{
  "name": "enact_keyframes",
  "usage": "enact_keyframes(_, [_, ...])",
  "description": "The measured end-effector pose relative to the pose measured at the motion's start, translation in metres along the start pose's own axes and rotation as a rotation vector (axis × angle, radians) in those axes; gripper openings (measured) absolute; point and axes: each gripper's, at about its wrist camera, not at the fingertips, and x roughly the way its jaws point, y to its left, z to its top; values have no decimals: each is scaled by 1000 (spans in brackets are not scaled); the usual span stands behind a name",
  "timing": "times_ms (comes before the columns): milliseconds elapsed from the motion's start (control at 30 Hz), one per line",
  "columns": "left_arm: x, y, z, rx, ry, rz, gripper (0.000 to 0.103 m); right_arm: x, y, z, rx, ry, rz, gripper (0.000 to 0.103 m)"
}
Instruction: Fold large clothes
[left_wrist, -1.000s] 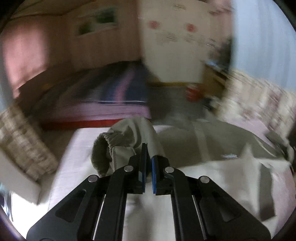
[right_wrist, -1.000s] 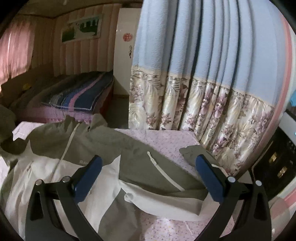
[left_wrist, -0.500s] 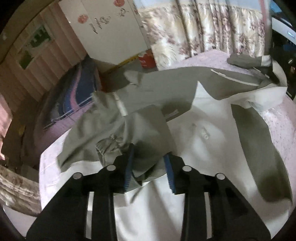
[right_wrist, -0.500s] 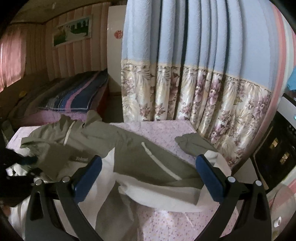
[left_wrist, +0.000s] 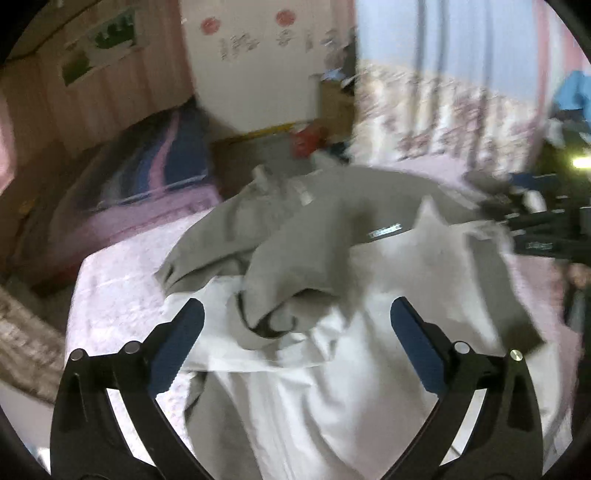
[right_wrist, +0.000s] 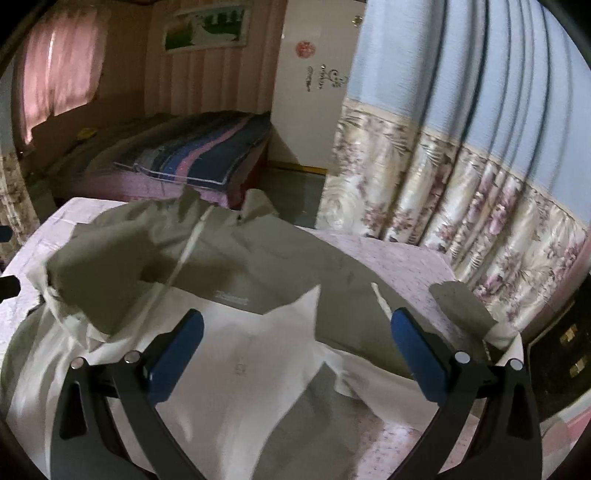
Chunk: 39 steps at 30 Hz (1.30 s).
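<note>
An olive and white jacket (left_wrist: 332, 236) lies spread on the pink-covered table (left_wrist: 118, 280). Its olive sleeve (left_wrist: 295, 273) is folded across the white front, the cuff lying loose. My left gripper (left_wrist: 295, 328) is open and empty just above that cuff. In the right wrist view the jacket (right_wrist: 258, 266) fills the table, with the other sleeve (right_wrist: 461, 306) lying out at the right. My right gripper (right_wrist: 295, 339) is open and empty above the white front panel.
A bed with a striped blanket (right_wrist: 207, 151) stands beyond the table. A floral and blue curtain (right_wrist: 461, 177) hangs to the right. A dark cabinet (right_wrist: 561, 354) is at the far right edge. A red object (left_wrist: 310, 138) sits on the floor.
My left gripper was shut on the sleeve, carried it across the jacket, then opened wide and let it drop. My right gripper stayed open and moved over the jacket's front.
</note>
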Motion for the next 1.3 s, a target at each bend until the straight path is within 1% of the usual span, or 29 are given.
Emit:
enact_keyframes(33, [-6, 2, -1, 0, -24, 23, 100, -2, 2, 1, -10, -3, 1, 101])
enact_keyframes(100, [-14, 9, -3, 3, -53, 102, 100, -3, 8, 4, -32, -2, 15, 101])
enact_keyframes(133, [-17, 16, -6, 9, -57, 152, 100, -3, 10, 6, -39, 0, 26, 101])
enact_keyframes(200, [-14, 34, -11, 2, -51, 222, 100, -3, 19, 9, -55, 1, 52, 101])
enact_keyframes(267, [-3, 58, -18, -17, -15, 286, 100, -3, 31, 13, -80, 6, 86, 101])
enact_keyframes(367, [17, 97, -31, -29, 42, 353, 100, -4, 53, 20, -121, 5, 101, 101])
enact_keyframes(433, [24, 126, -36, -46, 72, 393, 100, -6, 65, 25, -129, 11, 126, 101])
enact_keyframes(467, [24, 146, -39, -76, 82, 398, 100, -7, 74, 30, -126, 17, 159, 101])
enact_keyframes(567, [16, 189, -45, -158, 77, 341, 100, -9, 94, 39, -123, 39, 227, 101])
enact_keyframes(700, [16, 217, -55, -181, 65, 303, 100, -8, 140, 52, -184, 72, 348, 101])
enact_keyframes(767, [22, 224, -63, -183, 61, 274, 100, -3, 167, 54, -251, 90, 365, 101])
enact_keyframes(833, [31, 228, -73, -199, 83, 252, 100, 4, 191, 55, -333, 90, 342, 98])
enact_keyframes(867, [37, 230, -77, -211, 103, 239, 100, 9, 202, 55, -371, 99, 334, 93])
enact_keyframes(933, [44, 229, -84, -226, 116, 216, 100, 26, 214, 54, -425, 136, 316, 80])
enact_keyframes(967, [46, 228, -86, -229, 115, 211, 100, 34, 219, 52, -444, 163, 301, 59])
enact_keyframes(1000, [47, 226, -87, -228, 114, 209, 100, 46, 220, 50, -448, 197, 302, 40])
enact_keyframes(1033, [47, 224, -86, -227, 114, 210, 100, 56, 218, 49, -438, 226, 312, 33])
enact_keyframes(1100, [44, 220, -85, -221, 109, 214, 100, 65, 208, 46, -430, 225, 308, 20])
enact_keyframes(1133, [43, 220, -84, -218, 107, 214, 100, 67, 197, 48, -401, 219, 307, 18])
enact_keyframes(1200, [38, 216, -82, -205, 99, 234, 100, 67, 157, 54, -264, 184, 301, 13])
enact_keyframes(1267, [34, 215, -79, -201, 92, 243, 100, 64, 114, 54, -166, 153, 222, 8])
enact_keyframes(1300, [32, 214, -78, -202, 91, 245, 100, 63, 84, 49, -120, 147, 141, 7])
